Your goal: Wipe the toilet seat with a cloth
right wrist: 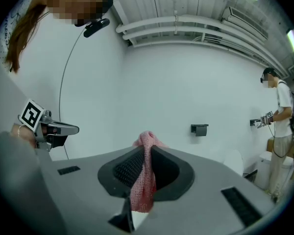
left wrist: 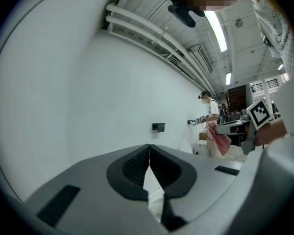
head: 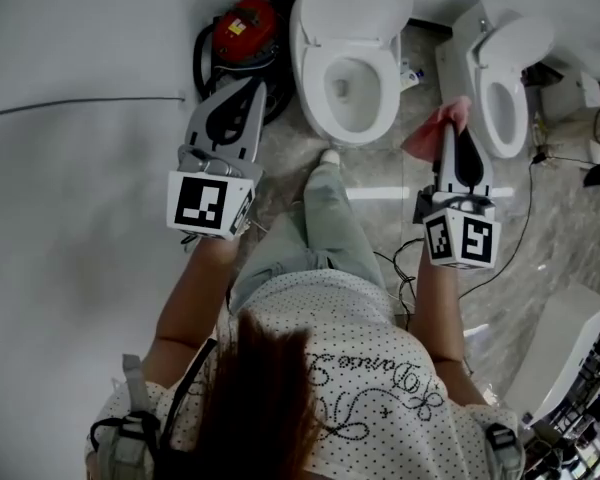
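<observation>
A white toilet stands ahead of me with its lid raised and the seat ring down around the bowl. My right gripper is shut on a pink cloth, held to the right of the toilet and apart from it. In the right gripper view the cloth hangs pinched between the jaws of that gripper. My left gripper is shut with nothing in it, to the left of the toilet. The left gripper view shows that gripper with its jaws touching at the tips.
A red round appliance sits by the wall left of the toilet. A second toilet stands to the right. A cable runs across the floor, with a white box at lower right. Another person stands further along the wall.
</observation>
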`<state>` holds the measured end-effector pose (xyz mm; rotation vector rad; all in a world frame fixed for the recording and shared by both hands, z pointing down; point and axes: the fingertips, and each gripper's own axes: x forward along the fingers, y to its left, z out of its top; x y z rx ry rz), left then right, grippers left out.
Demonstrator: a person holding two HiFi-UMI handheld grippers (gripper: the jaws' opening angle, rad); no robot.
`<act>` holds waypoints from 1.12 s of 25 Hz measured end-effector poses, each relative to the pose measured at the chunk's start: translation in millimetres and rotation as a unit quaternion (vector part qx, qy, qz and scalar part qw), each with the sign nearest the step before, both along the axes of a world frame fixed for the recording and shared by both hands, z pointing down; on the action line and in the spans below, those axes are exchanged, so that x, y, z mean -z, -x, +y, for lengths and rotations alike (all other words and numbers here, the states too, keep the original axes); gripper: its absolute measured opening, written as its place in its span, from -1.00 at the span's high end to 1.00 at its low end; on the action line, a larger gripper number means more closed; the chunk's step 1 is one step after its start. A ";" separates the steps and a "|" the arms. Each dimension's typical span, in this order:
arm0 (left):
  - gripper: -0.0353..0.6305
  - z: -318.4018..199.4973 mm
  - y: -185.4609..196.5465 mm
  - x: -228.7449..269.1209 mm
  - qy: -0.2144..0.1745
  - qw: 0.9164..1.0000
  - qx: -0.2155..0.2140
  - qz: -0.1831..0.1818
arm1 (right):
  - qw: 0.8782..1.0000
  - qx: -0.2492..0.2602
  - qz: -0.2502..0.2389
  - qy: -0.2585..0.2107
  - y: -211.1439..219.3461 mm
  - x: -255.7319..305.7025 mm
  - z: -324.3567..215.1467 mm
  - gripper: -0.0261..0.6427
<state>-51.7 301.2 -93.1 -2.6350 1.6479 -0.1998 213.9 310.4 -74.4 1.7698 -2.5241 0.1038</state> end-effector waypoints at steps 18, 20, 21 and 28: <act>0.88 -152.8 -33.6 -10.5 0.012 0.999 0.029 -0.002 | 0.997 0.074 -0.005 -0.005 -11.8 -8.2 -191.4 0.76; 0.88 -162.6 -32.6 -6.9 0.013 0.999 0.039 -0.004 | 0.997 0.081 -0.007 -0.007 -11.9 -4.3 -205.6 0.76; 0.88 -166.3 -31.6 -6.8 0.015 0.999 0.043 -0.006 | 0.996 0.084 -0.007 -0.008 -11.6 -2.4 -212.0 0.76; 0.88 -189.6 -24.3 0.2 0.017 0.997 0.067 -0.014 | 0.995 0.095 -0.014 -0.007 -10.1 4.6 -237.3 0.76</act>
